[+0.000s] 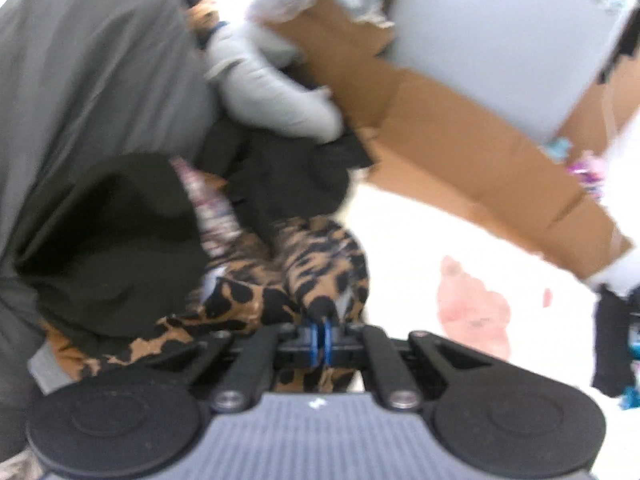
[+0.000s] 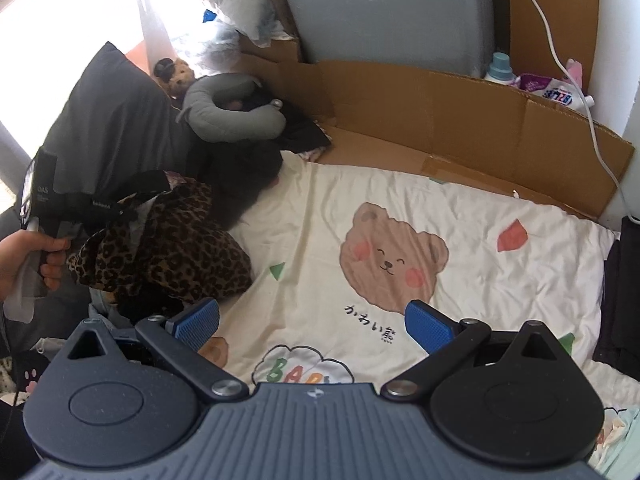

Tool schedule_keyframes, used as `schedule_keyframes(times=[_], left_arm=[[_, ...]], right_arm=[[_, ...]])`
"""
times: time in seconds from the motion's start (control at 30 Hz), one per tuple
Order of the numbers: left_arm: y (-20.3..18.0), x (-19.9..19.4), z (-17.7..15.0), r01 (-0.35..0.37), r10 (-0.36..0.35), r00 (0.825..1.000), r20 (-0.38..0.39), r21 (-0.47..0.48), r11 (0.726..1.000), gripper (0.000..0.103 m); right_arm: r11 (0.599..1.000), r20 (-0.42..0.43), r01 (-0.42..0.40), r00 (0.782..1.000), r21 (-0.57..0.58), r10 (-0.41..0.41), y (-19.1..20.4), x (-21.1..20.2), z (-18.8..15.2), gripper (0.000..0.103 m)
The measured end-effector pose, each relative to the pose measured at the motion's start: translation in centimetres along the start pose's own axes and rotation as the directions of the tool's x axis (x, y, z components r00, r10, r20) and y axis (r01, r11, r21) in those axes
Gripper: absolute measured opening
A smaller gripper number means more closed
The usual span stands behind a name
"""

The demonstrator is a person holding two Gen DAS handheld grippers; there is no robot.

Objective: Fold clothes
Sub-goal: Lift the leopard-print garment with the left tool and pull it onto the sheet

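A leopard-print garment (image 1: 320,264) lies bunched at the left of the bed, blurred in the left wrist view. My left gripper (image 1: 322,334) is shut on a fold of it, its blue pads pressed together on the cloth. From the right wrist view the same leopard-print garment (image 2: 168,240) sits in a heap, and the left gripper (image 2: 120,206) held by a hand (image 2: 24,256) reaches into its top. My right gripper (image 2: 312,326) hangs open above the bear-print sheet (image 2: 400,256), with nothing between its blue pads (image 2: 198,322).
Dark clothes (image 2: 240,172) and a grey pillow (image 2: 116,120) pile behind the garment, with a grey neck pillow (image 2: 236,116). Cardboard (image 2: 440,108) lines the bed's far side below a grey panel (image 2: 384,12). Bottles (image 2: 500,68) and a white cable (image 2: 560,60) are at the back right.
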State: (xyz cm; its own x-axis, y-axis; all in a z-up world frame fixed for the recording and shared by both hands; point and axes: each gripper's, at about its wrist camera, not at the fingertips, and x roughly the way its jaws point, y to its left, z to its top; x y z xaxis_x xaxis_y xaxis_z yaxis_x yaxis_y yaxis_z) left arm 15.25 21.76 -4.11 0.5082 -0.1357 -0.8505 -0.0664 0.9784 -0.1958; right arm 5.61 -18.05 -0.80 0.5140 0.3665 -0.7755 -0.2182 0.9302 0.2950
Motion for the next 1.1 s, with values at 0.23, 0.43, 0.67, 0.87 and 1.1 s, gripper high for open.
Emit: schedule_keyframes(times=[0.23, 0.43, 0.67, 0.87, 1.1], left_arm=[[-6.8, -3.6, -0.8, 0.136, -0.137, 0.991, 0.011, 0.037, 0.99, 0.002], [-10.4, -5.2, -1.3, 0.211, -0.212, 0.977, 0.025, 0.041, 0.977, 0.002], [-15.2, -6.1, -1.6, 0.305, -0.308, 0.951, 0.022, 0.098, 0.947, 0.002], [-19.1, -5.9, -2.8, 0.39, -0.391, 0.92, -0.018, 0.138, 0.911, 0.002], [-22.6, -6.4, -3.1, 0.501, -0.5, 0.865, -0.039, 0.128, 0.856, 0.002]], right_arm=[[0.998, 0.014, -0.058, 0.998, -0.017, 0.059, 1.0, -1.5, -0.4, 0.102], [0.994, 0.008, -0.109, 0.994, 0.025, 0.109, 1.1, -2.2, -1.0, 0.098], [0.991, 0.021, -0.13, 0.991, 0.039, 0.129, 1.4, -2.2, -1.1, 0.097], [0.987, 0.005, -0.126, 0.992, 0.098, 0.126, 0.6, -1.2, -1.2, 0.097], [0.986, -0.01, -0.096, 0.995, 0.138, 0.098, -0.3, 0.0, -1.1, 0.091]])
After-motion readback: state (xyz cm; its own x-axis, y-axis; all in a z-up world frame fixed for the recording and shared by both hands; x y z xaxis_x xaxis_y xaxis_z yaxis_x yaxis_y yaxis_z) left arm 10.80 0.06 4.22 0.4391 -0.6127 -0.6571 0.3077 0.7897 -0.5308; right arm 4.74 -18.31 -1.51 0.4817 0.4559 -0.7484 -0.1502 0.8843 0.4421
